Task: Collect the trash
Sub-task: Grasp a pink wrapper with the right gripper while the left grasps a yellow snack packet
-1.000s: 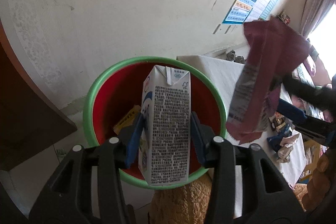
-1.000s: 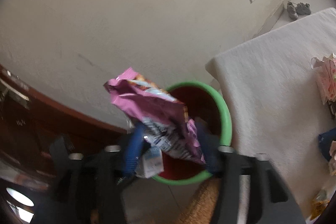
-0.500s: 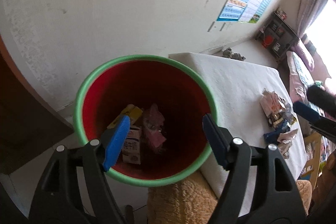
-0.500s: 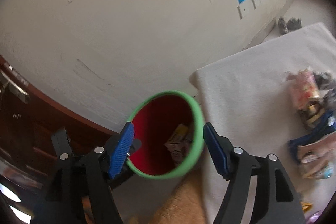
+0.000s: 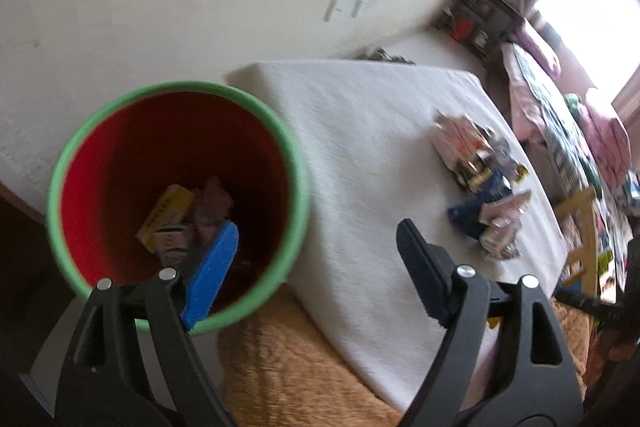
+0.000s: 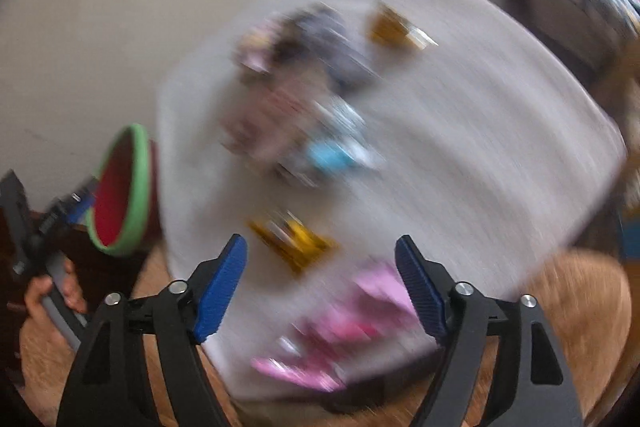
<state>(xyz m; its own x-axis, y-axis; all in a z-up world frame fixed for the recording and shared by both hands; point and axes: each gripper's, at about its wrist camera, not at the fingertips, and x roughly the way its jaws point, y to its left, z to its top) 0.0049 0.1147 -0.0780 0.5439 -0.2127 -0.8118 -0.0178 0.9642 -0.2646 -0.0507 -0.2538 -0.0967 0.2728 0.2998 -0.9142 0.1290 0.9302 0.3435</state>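
The bin [image 5: 296, 187], green-rimmed and red inside, stands by the table's left corner. At its bottom lie a yellow box [image 5: 170, 207], a white carton [image 5: 172, 247] and a pink bag [image 5: 214, 197]. My left gripper [image 5: 316, 231] hovers over the bin's right rim; its jaws are opening and hold nothing. The right wrist view is badly blurred. There my right gripper [image 6: 320, 243] hangs over the table's near edge, jaws opening and empty, above a yellow wrapper [image 6: 292, 239] and a pink bag [image 6: 344, 331]. A heap of wrappers [image 6: 304, 115] lies further in.
The table [image 5: 380, 147] wears a white cloth, with the wrapper heap [image 5: 480, 179] toward its right side. A tan fuzzy seat [image 5: 288, 367] sits below the table's near edge. A hand [image 6: 52, 299] holds the left gripper beside the bin [image 6: 140, 187]. Another yellow wrapper [image 6: 396, 31] lies far back.
The white carton has left my left gripper and the pink bag my right; both lie in the bin. Both jaws have widened. The right gripper swung over the table; the left shifted right.
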